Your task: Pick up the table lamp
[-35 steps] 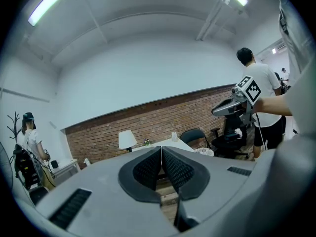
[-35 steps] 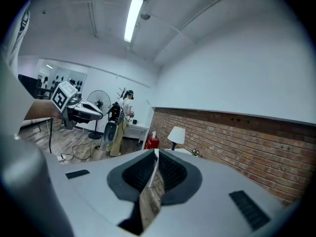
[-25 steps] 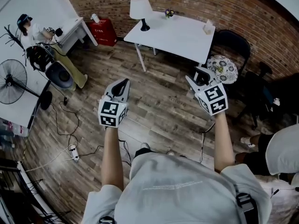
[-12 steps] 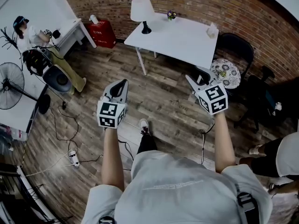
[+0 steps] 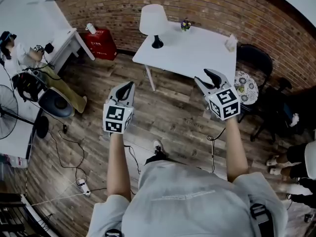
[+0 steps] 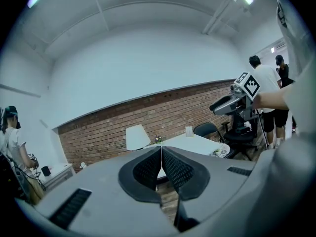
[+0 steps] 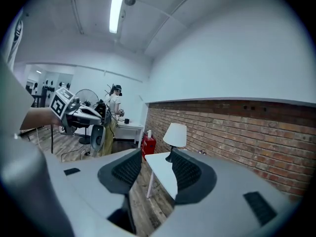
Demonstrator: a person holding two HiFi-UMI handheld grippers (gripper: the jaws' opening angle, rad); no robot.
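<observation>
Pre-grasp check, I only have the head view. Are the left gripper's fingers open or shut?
Observer: Shut. In the left gripper view, the left gripper has its fingers pressed together with nothing between them.
Operator: And the right one?
Observer: The right gripper is open, with its fingers apart and empty. Through the gap you see the white table, far off.
Operator: Is it lined up with the lamp?
Observer: Roughly. In the right gripper view the table lamp stands upright just right of the gap, its base at the right finger's tip. It is untouched.
Operator: Anyone close by on the right?
Observer: The left gripper view shows two people standing beyond the right gripper.
</observation>
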